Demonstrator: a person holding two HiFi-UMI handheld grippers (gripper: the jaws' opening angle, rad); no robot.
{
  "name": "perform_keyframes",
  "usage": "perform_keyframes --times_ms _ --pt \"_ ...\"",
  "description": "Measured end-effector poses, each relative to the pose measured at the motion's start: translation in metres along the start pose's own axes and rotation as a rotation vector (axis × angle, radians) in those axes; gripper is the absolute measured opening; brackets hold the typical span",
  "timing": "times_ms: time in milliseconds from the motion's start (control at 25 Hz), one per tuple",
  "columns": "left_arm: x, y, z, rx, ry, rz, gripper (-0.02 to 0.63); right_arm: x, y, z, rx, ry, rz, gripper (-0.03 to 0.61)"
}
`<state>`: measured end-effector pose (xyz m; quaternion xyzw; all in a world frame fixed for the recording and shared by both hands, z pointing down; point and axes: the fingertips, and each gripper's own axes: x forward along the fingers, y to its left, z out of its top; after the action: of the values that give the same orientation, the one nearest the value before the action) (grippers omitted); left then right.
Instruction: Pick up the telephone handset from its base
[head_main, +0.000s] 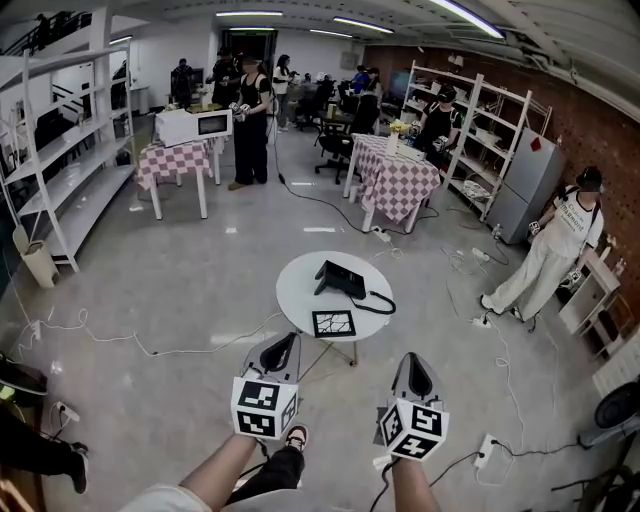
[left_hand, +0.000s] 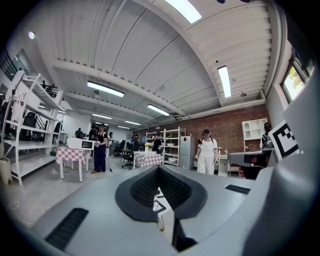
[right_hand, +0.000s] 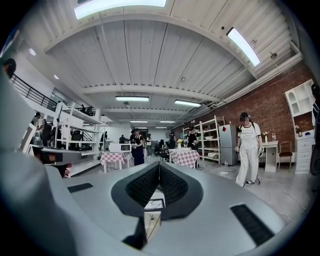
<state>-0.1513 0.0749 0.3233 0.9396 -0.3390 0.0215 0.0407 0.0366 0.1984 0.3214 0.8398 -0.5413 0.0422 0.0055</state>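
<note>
We are holding both grippers low in front of the body, side by side and slightly apart, each pointing level and forward toward the round white table (head_main: 292, 300). A bare forearm (head_main: 222, 468) is running up from the lower edge of the head view to the left gripper (head_main: 283, 348). Its marker cube (head_main: 265, 408) is facing the camera. The right gripper (head_main: 415, 368) is sitting a little lower in that view, and its marker cube (head_main: 412, 428) is turned slightly outward.

In each gripper view we are seeing the two ribbed black pads (left_hand: 146, 187) meeting at the tips. Both pairs of jaws are fully closed, with nothing between them.

Neither gripper is touching the table. The table is standing just ahead of the jaw tips and is carrying two items:
- the black telephone (head_main: 341, 279), on the far half of the top, with its cord (head_main: 380, 304) looping off to the right. We cannot separate handset from base at this range.
- a square marker card (head_main: 333, 323), at the near edge, well clear of the telephone.

Further back, a checked table (head_main: 172, 166) is bearing a white microwave (head_main: 196, 125). Open shelving racks (head_main: 70, 165) are lining the walls. Their contents are too small to identify.
</note>
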Motion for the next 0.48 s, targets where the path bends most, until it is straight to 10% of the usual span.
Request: perform_keyframes --times_ms 480 --pt "0.054 0.006 -0.003 -0.037 -0.017 -0.027 0.005 0.033 -0.02 -0.004 -0.025 0.017 -0.041 0.024"
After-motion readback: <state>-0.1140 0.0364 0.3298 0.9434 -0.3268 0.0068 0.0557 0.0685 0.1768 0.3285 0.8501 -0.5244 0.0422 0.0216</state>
